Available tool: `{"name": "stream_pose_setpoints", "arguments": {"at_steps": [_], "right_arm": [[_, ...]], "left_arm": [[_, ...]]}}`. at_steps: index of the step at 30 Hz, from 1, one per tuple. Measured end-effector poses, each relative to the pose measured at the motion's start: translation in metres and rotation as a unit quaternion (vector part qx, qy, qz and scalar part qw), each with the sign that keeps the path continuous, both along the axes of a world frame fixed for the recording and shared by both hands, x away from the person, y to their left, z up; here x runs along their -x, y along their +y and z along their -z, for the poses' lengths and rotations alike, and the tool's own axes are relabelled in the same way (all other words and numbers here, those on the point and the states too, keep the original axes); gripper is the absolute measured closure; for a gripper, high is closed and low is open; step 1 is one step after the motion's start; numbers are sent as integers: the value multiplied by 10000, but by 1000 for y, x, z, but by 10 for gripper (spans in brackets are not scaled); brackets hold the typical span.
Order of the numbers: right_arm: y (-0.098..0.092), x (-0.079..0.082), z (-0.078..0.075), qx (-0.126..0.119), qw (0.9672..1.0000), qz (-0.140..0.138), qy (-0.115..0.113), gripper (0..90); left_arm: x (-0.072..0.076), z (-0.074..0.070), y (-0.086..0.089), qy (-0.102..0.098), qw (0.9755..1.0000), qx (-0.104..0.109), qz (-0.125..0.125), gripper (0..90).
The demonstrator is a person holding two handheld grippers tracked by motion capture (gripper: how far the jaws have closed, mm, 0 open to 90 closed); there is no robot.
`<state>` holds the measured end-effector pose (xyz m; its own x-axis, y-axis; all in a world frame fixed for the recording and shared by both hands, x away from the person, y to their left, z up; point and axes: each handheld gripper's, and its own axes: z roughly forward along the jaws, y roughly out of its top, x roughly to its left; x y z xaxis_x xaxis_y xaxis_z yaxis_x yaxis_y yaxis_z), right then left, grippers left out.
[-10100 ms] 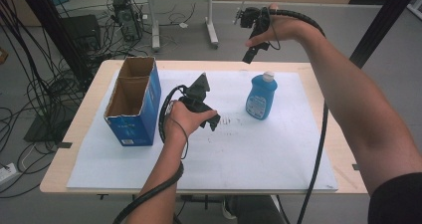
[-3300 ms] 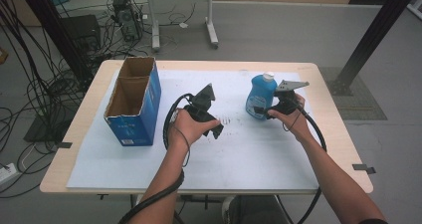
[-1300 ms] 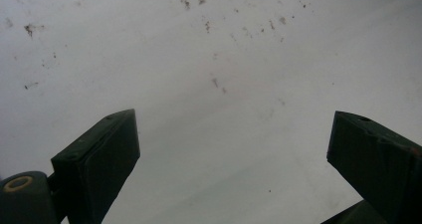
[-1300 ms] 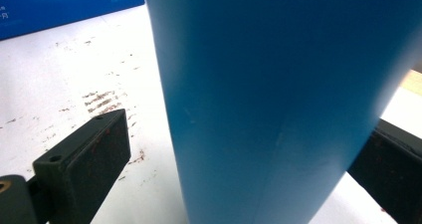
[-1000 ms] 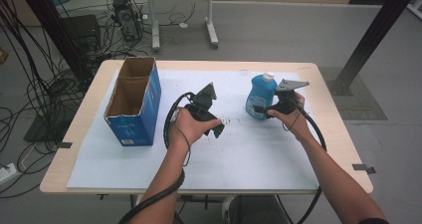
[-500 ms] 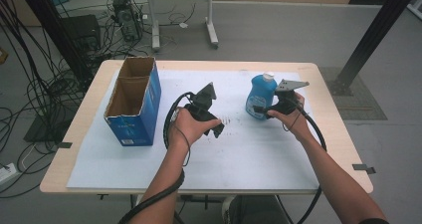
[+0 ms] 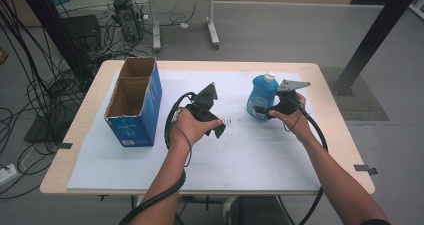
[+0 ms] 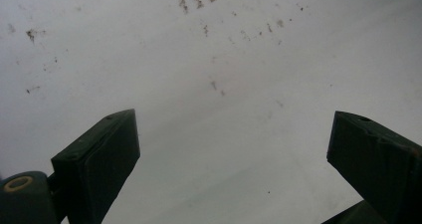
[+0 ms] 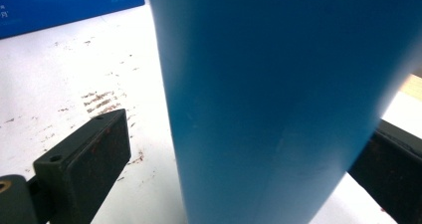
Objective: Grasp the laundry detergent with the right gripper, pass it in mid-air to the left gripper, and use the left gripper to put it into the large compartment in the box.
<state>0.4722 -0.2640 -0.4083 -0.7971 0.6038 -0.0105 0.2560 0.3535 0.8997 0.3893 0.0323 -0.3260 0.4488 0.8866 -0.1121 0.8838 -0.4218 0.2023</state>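
While the right gripper (image 7: 264, 108) straddles the smooth blue plastic bottle (image 7: 261, 96), jaws apart, the left gripper (image 8: 234, 164) gapes wide over scuffed matte white sheet (image 8: 209, 59)

Light wooden surface (image 7: 334, 130), white sheet (image 7: 250, 155) covering most of top. Open blue cardboard box (image 7: 134, 102) standing at sheet's left end. Blue bottle with white cap (image 7: 261, 96) upright right of centre. Dark scuffs (image 8: 199, 0) mid-sheet.
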Motion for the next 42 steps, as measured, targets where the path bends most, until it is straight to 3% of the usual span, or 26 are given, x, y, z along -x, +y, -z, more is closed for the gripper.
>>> {"name": "stream_pose_setpoints", "arguments": {"at_steps": [42], "right_arm": [[2, 0, 0, -17, 10000, -27, -41, 15]], "left_arm": [[0, 0, -1, -3, 10000, -10, 15, 68]]}}
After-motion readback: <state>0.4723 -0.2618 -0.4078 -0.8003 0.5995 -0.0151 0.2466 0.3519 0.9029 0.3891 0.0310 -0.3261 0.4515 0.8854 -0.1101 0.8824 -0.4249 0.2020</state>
